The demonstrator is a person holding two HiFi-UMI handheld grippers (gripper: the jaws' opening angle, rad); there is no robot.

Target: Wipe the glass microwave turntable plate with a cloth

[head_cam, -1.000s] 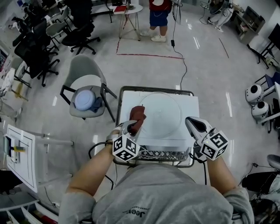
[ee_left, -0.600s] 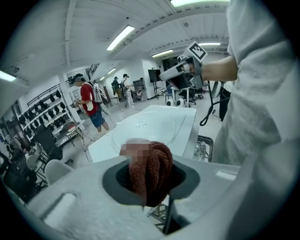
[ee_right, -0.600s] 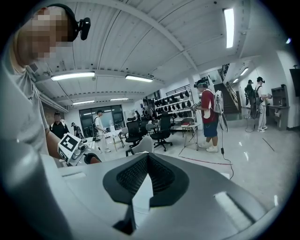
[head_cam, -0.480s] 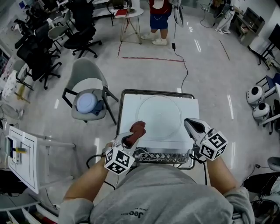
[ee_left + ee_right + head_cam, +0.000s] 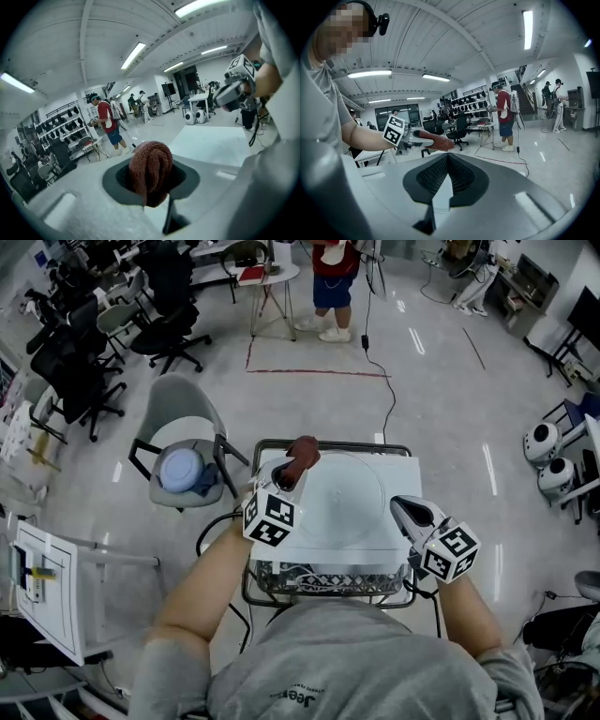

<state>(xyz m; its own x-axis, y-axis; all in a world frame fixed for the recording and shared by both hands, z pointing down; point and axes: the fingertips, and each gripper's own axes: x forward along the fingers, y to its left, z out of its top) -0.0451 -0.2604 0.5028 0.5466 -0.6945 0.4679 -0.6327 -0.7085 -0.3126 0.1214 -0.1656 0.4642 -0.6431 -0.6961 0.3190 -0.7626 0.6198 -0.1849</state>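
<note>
The round glass turntable plate (image 5: 349, 491) lies flat on a white box-shaped top (image 5: 403, 532). My left gripper (image 5: 289, 471) is shut on a bunched reddish-brown cloth (image 5: 303, 453), raised over the plate's far-left rim. In the left gripper view the cloth (image 5: 150, 169) bulges out between the closed jaws, and the white top (image 5: 212, 143) lies beyond. My right gripper (image 5: 400, 506) hovers at the plate's right edge. Its jaws (image 5: 447, 158) are shut with nothing between them. From there the left gripper (image 5: 423, 139) shows with the cloth.
The white top sits on a metal wire cart (image 5: 330, 579). A grey chair (image 5: 180, 433) holding a pale blue item (image 5: 181, 467) stands close on the left. A person (image 5: 330, 266) stands farther off by a small table. Office chairs (image 5: 89, 343) fill the far left.
My left gripper drew the cloth back to the near-left corner, then lifted and carried it to the plate's far-left rim. The right gripper barely moved.
</note>
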